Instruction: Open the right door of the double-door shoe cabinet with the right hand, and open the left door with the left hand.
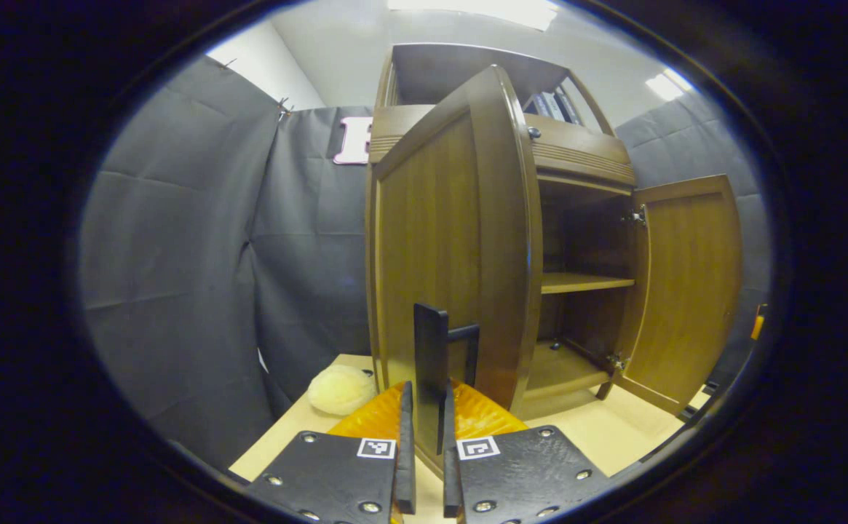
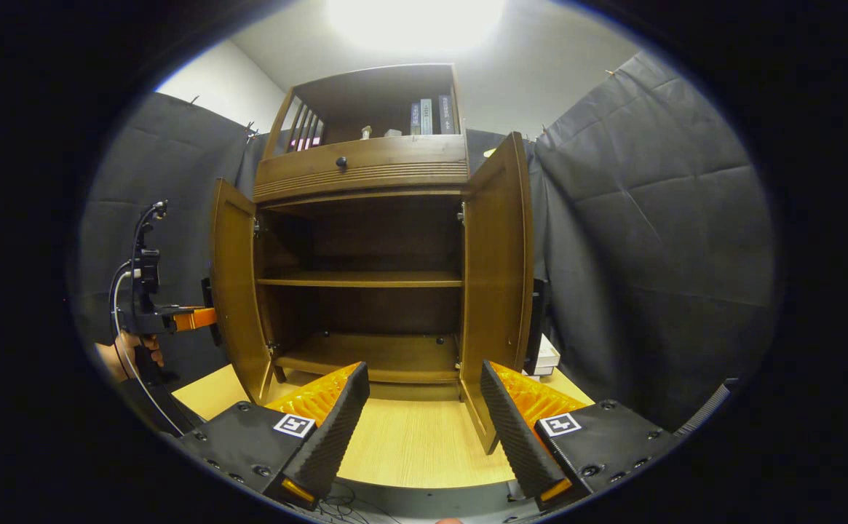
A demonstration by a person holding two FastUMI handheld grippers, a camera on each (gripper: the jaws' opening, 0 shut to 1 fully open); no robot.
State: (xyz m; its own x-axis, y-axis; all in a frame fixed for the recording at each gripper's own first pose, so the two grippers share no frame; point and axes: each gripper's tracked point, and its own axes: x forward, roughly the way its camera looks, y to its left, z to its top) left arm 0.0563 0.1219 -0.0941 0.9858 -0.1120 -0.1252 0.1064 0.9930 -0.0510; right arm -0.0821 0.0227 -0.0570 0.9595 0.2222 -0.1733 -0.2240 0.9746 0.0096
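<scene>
My left fingers (image 1: 424,466) clench the left door's handle (image 1: 431,364), right fingers (image 2: 424,415) released; overpulling could strain hinges.

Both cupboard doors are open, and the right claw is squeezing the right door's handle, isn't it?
Not quite. Both doors are open, but the right claw is open and holds nothing, as the right gripper view shows. It is the left claw that is shut on the left door's handle, seen in the left gripper view.
</scene>
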